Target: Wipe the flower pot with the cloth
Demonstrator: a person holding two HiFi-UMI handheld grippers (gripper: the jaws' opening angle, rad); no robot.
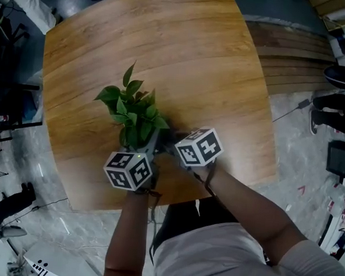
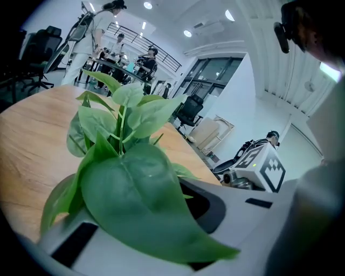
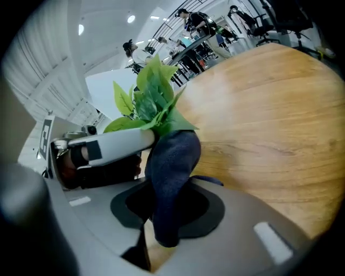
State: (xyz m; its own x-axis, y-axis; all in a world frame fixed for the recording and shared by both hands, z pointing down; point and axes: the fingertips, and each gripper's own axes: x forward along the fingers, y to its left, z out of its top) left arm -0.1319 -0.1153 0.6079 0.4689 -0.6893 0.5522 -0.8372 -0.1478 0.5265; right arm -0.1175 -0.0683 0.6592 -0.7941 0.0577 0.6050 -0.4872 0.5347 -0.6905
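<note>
A leafy green plant (image 1: 133, 111) stands near the front of the round wooden table (image 1: 167, 41); its leaves (image 2: 129, 178) hide the pot from above. In the right gripper view the dark pot (image 3: 108, 173) shows under the left gripper's white finger (image 3: 113, 143). My left gripper (image 1: 147, 146) is at the pot's near side and looks shut on its rim. My right gripper (image 3: 167, 215) is shut on a dark blue cloth (image 3: 173, 167), which stands up against the pot's side, just below the leaves. Its marker cube (image 2: 265, 167) shows in the left gripper view.
The table's front edge (image 1: 157, 202) is right behind the grippers. A slatted wooden platform (image 1: 294, 60) and a standing person's shoes (image 1: 339, 80) are to the right. Office chairs (image 2: 188, 110) and people (image 2: 97, 32) are beyond the table.
</note>
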